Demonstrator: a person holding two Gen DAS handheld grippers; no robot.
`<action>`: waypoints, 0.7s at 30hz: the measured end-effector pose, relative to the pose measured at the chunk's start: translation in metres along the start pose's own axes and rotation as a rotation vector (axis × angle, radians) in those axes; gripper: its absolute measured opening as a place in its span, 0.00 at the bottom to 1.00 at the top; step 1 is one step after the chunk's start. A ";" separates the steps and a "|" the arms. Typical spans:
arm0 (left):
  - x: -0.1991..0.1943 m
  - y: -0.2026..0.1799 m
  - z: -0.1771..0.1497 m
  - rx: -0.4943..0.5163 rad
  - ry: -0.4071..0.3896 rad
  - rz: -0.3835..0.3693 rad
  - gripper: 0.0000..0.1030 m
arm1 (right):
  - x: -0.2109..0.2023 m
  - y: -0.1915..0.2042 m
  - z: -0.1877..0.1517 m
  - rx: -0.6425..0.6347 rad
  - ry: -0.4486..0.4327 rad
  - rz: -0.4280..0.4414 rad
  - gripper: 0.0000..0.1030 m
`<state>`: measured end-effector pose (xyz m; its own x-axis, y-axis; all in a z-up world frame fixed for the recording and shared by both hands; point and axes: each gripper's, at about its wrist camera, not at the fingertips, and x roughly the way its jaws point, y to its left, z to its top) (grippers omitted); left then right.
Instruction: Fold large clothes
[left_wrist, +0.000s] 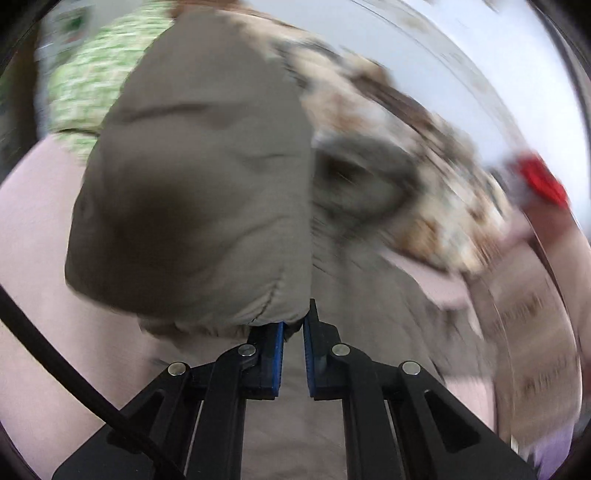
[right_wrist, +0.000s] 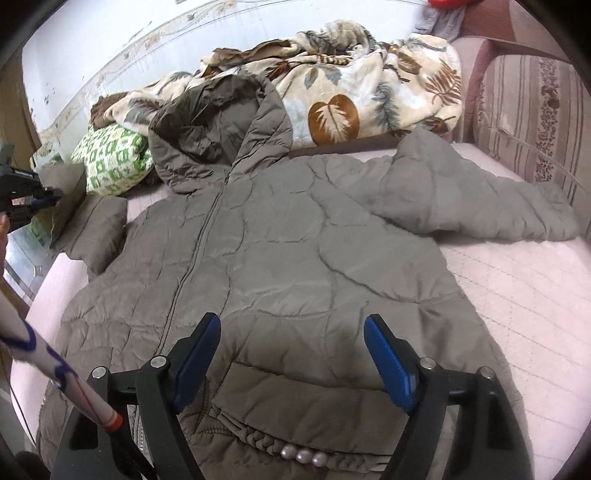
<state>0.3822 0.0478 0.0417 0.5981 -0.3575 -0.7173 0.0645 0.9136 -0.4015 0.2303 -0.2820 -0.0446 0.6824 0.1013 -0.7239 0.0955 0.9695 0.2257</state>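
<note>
A grey-brown quilted puffer jacket (right_wrist: 277, 240) lies front up and zipped on the pink bed, hood (right_wrist: 214, 129) at the far end. Its right sleeve (right_wrist: 461, 195) is spread out to the side. My left gripper (left_wrist: 295, 321) is shut on the cuff of the other sleeve (left_wrist: 199, 184), which bulges up in front of the blurred left wrist view. In the right wrist view that gripper (right_wrist: 29, 195) shows at the far left edge, with the sleeve (right_wrist: 92, 229) raised toward it. My right gripper (right_wrist: 291, 325) is open, hovering over the jacket's lower front by a pocket, with nothing between its fingers.
A leaf-print blanket (right_wrist: 351, 85) is bunched along the wall behind the jacket, with a green-and-white pillow (right_wrist: 114, 158) to its left. A striped padded bed end (right_wrist: 528, 110) stands at the right. Bare pink sheet (right_wrist: 517, 314) lies right of the jacket. A white rod with blue cord (right_wrist: 55, 369) crosses the lower left.
</note>
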 end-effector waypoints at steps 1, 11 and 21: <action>0.002 -0.017 -0.012 0.038 0.014 -0.012 0.09 | 0.000 -0.001 0.001 0.005 -0.001 0.001 0.82; -0.007 -0.058 -0.127 0.169 0.082 0.052 0.59 | -0.011 -0.026 0.008 0.068 -0.035 -0.019 0.82; -0.022 0.016 -0.158 0.158 -0.062 0.411 0.60 | 0.011 -0.025 0.016 0.138 0.012 0.031 0.82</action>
<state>0.2437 0.0391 -0.0392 0.6461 0.0491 -0.7617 -0.0696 0.9976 0.0053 0.2470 -0.3084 -0.0479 0.6779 0.1343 -0.7227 0.1735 0.9262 0.3349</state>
